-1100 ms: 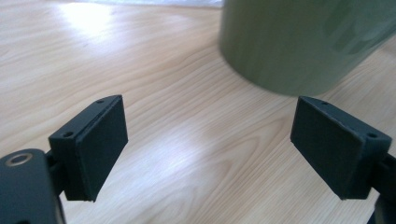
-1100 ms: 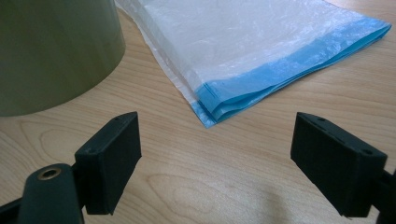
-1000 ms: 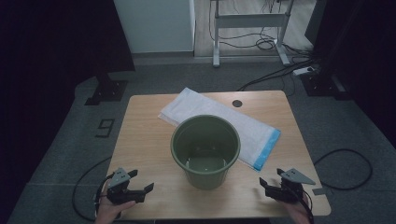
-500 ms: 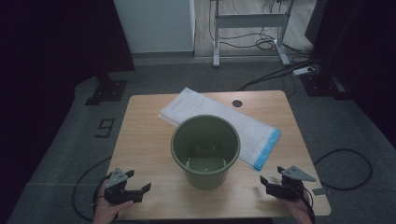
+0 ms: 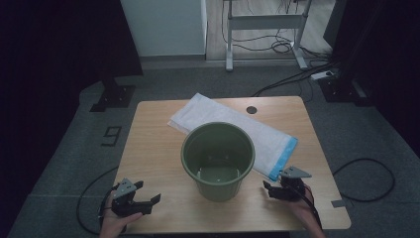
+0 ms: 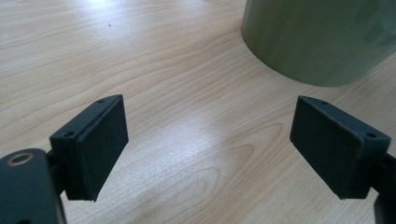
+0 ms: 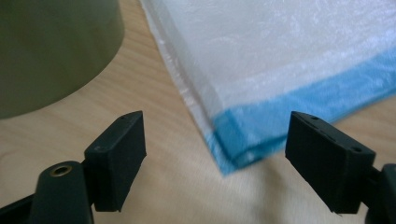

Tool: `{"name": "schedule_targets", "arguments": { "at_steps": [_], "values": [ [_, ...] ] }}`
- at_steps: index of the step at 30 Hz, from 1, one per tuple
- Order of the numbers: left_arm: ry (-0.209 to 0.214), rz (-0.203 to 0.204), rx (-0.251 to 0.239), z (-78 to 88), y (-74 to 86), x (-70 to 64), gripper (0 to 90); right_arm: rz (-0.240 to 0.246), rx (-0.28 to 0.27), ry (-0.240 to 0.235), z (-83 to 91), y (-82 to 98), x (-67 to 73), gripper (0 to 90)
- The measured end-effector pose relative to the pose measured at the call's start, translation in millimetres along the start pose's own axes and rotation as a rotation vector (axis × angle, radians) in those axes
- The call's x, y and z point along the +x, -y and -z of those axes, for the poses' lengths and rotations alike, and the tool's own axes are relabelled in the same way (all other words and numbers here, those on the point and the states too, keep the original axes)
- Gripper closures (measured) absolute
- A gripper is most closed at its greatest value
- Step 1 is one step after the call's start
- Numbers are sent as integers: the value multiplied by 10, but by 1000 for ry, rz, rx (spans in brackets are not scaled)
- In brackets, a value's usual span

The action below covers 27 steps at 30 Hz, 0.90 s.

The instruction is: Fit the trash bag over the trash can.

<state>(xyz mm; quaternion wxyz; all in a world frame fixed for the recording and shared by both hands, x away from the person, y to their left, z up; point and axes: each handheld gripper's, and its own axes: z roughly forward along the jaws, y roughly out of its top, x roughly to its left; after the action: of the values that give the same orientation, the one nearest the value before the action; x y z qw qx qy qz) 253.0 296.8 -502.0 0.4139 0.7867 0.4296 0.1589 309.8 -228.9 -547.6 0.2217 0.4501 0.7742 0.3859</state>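
A green plastic pot (image 5: 218,158) stands upright and empty in the middle of the wooden table (image 5: 148,129). Behind it lies a flat white sheet with a blue end (image 5: 237,126), whose blue corner (image 7: 233,154) points at my right gripper. My right gripper (image 5: 269,191) sits low at the front right, aimed left at that corner. Its jaws have just been closing a little. They stand wide on either side of the corner without touching it. My left gripper (image 5: 147,192) rests open at the front left, facing the pot's wall (image 6: 317,42), with bare wood between its pads.
A round dark cable hole (image 5: 251,109) sits in the table's far right part. Cables trail across the grey floor (image 5: 366,171) to the right, and a desk frame (image 5: 265,22) stands beyond the table. The table's front edge lies just behind both hands.
My right gripper has slid left and slightly forward, up to the sheet's blue corner beside the pot. The left gripper has stayed where it was.
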Motion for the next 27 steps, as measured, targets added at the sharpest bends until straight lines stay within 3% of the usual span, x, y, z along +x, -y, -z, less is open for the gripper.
{"name": "schedule_targets", "arguments": {
  "at_steps": [4, 6, 10, 11, 14, 17, 22, 27],
  "values": [
    [8, 2, 3, -21, -1, 2, 112, 2, 27, 4, -122, -76, -60, 289],
    [9, 0, 4, -47, -19, -3, 113, 2, 59, -18, -191, -94, -111, 360],
    [10, -7, 11, -73, -30, -19, 115, 7, 60, -12, -202, -95, -126, 445],
    [7, -11, 15, -83, -32, -25, 116, 8, 54, -8, -189, -89, -138, 540],
    [5, -15, 23, -120, -53, -41, 119, 16, 44, -4, -159, -64, -151, 707],
    [11, -20, 21, -143, -76, -41, 121, 29, 56, 21, -114, -49, -159, 829],
    [15, -21, 25, -175, -93, -25, 126, 21, 45, 19, -44, -7, -201, 860],
    [16, -10, 5, -145, -118, 15, 134, -27, 18, 19, 289, 171, -338, 861]
  ]
}}
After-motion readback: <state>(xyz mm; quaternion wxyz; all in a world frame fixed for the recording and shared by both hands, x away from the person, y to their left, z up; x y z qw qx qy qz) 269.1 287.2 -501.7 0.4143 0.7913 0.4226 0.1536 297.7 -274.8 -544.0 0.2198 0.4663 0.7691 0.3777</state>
